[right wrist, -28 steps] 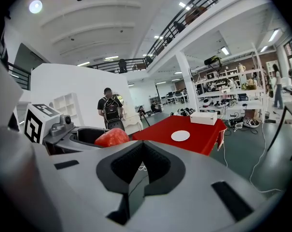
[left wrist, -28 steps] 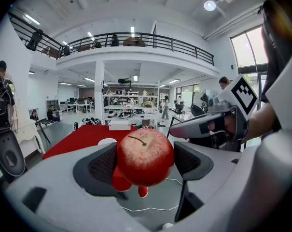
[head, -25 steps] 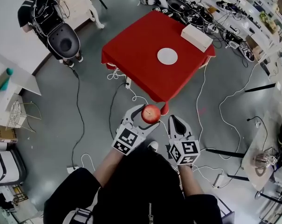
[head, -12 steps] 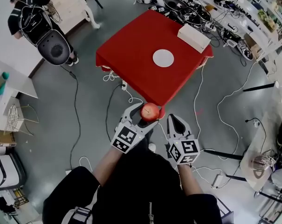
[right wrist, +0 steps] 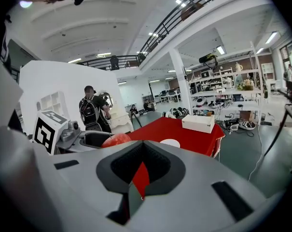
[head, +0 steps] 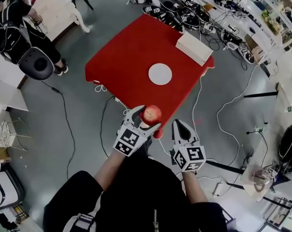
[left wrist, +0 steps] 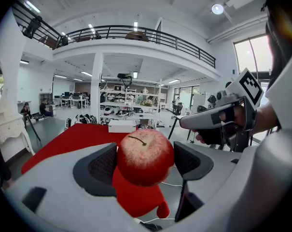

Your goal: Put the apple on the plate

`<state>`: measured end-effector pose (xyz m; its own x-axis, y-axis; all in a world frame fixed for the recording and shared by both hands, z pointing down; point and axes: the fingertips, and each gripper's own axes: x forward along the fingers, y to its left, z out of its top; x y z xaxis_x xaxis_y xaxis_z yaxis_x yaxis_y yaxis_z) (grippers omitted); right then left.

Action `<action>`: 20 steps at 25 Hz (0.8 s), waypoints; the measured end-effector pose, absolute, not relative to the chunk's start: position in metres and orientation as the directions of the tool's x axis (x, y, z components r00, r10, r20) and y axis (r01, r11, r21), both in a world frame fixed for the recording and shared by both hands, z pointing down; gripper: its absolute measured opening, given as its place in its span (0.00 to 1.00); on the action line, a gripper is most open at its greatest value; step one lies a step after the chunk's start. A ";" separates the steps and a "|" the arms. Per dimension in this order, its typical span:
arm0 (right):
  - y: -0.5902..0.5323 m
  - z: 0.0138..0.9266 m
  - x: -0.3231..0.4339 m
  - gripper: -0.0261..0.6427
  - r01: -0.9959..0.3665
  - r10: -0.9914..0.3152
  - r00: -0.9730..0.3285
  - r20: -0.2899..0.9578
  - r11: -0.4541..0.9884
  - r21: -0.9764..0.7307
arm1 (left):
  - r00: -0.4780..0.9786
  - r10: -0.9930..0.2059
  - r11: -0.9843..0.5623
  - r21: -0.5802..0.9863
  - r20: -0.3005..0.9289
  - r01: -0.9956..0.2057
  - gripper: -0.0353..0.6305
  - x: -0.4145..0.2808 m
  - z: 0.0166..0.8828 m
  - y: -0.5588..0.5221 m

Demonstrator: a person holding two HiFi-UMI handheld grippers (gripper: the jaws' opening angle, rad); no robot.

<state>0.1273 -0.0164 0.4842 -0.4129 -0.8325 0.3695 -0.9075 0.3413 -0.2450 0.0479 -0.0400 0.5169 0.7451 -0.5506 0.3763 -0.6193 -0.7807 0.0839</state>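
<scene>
A red apple [head: 151, 114] is held in the air just short of the near corner of the red-clothed table [head: 121, 64]; my left gripper [head: 147, 117] is shut on it. In the left gripper view the apple [left wrist: 145, 156] sits stem-up between the two dark pads [left wrist: 98, 167]. A white plate [head: 160, 74] lies bare near the table's middle, well beyond the apple. My right gripper [head: 179, 124] hovers to the right of the apple, shut with nothing in it. In the right gripper view its jaws [right wrist: 141, 170] meet, with the plate [right wrist: 170, 143] beyond.
A white box [head: 194, 47] lies at the table's far right edge. Cables [head: 208, 105] trail over the grey floor round the table. A person with a backpack [head: 18, 35] stands at the far left by a white desk. Gear clutters the floor behind the table.
Both grippers and the held apple have come closer to the table's near corner. The left gripper's hold is unchanged, and the right stays shut.
</scene>
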 end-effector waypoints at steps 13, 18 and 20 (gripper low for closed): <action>-0.164 0.485 0.096 0.05 -0.919 -0.834 -0.390 0.391 0.327 -0.221 | 0.771 -0.517 -0.803 0.103 0.370 -0.588 0.61 0.032 0.517 -0.187; -0.187 0.490 0.094 0.05 -0.925 -0.833 -0.376 0.407 0.315 -0.211 | 0.775 -0.506 -0.804 0.117 0.379 -0.583 0.61 0.027 0.528 -0.213; -0.193 0.489 0.098 0.05 -0.928 -0.833 -0.369 0.411 0.309 -0.207 | 0.775 -0.504 -0.804 0.120 0.382 -0.582 0.61 0.030 0.530 -0.218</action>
<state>0.0983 -0.1930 0.4889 -0.3692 -0.8335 0.4111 -0.9283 0.3092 -0.2068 0.0300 -0.2184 0.5298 0.7747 -0.5040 0.3819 -0.5822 -0.8042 0.1196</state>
